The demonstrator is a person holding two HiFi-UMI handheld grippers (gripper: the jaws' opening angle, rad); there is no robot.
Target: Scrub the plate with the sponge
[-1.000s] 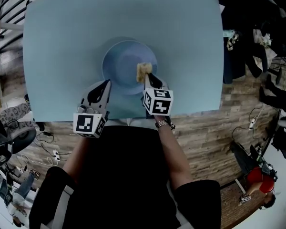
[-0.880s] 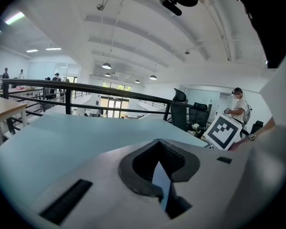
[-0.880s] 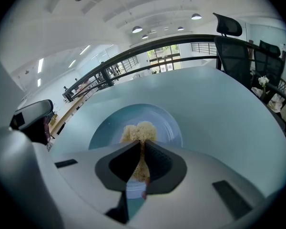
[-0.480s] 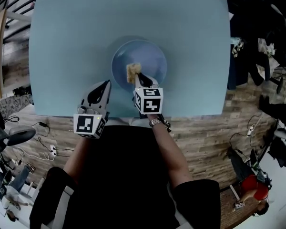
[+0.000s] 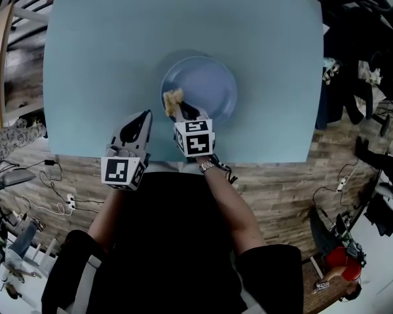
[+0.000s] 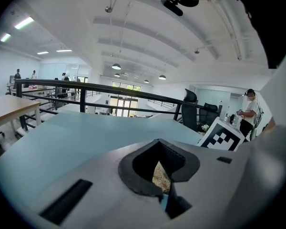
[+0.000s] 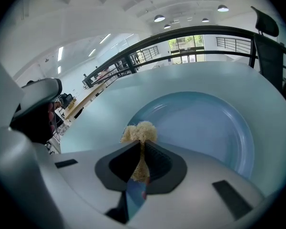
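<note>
The right gripper (image 5: 179, 112) is clamped on a yellow porous sponge (image 5: 173, 101), pressed at the near-left rim of the round pale blue plate (image 5: 213, 87). The plate sits mid-table on the light blue table (image 5: 105, 57). The left gripper (image 5: 146, 115), jaws together, rests left of the plate by the near edge.

The right gripper (image 5: 181, 108) was held forward on a bent arm, its jaws clamped on the sponge (image 5: 173, 101). The left gripper (image 5: 146, 114) was held at the near edge of the table (image 5: 98, 57), jaws pressed together, tilted upward.
</note>
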